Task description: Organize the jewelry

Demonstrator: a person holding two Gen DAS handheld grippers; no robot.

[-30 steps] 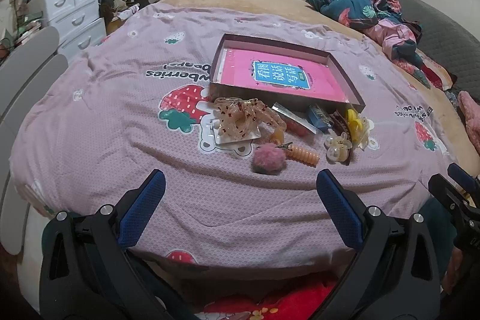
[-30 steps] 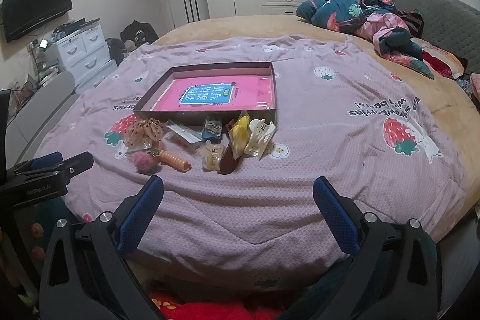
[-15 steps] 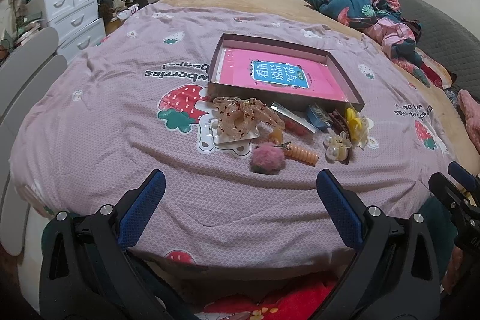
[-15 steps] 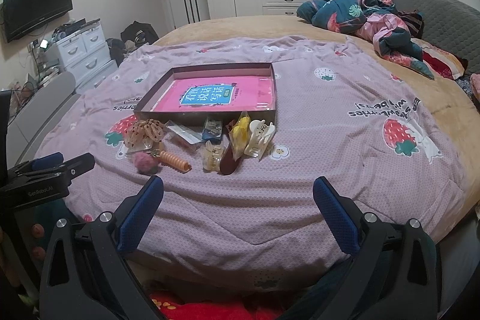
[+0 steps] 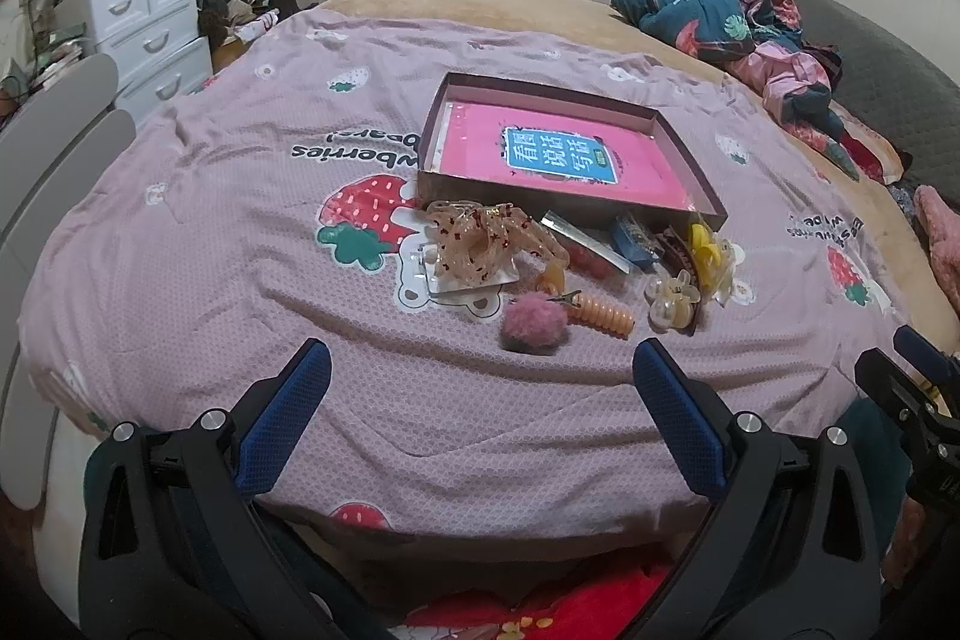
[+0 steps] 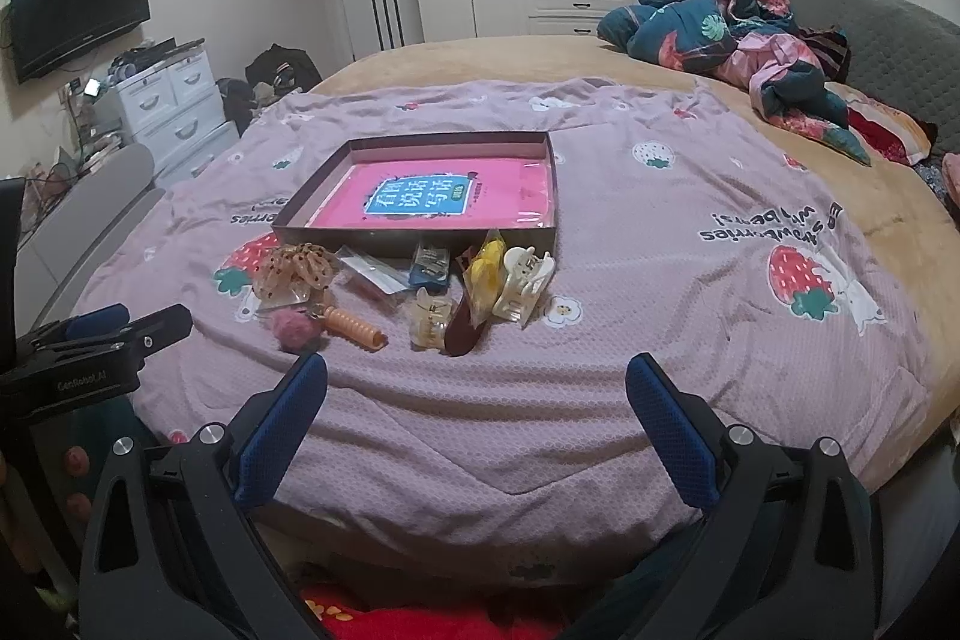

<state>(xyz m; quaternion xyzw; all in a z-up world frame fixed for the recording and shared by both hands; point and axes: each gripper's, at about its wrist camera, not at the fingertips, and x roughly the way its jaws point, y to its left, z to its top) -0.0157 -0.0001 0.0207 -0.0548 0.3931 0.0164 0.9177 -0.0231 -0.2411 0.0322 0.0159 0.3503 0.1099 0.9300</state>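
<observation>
A shallow brown box [image 5: 567, 212] [image 6: 414, 239] with a pink booklet [image 5: 558, 154] [image 6: 426, 202] inside lies on the bed. Hair accessories lie in a pile in front of it: a beige scrunchie [image 5: 480, 244] [image 6: 295, 268], a pink pom-pom [image 5: 534, 323] [image 6: 295, 331], an orange spiral clip [image 5: 603, 316] [image 6: 357, 330], a clear claw clip [image 5: 672, 301] [image 6: 429, 319], a yellow clip [image 5: 705, 244] [image 6: 483, 274], a white claw clip [image 6: 521, 280]. My left gripper [image 5: 480, 388] and right gripper [image 6: 477, 391] are open and empty, at the bed's near edge, short of the pile.
The bed has a lilac strawberry sheet [image 5: 210, 232] [image 6: 690, 250]. A crumpled floral quilt [image 5: 738, 16] [image 6: 720, 16] lies at the far right. White drawers [image 5: 150, 22] stand at the left. The other gripper shows at each view's edge [image 5: 912, 382] [image 6: 90, 346].
Both views have shifted only slightly; nothing was picked up or moved, and both grippers stay open.
</observation>
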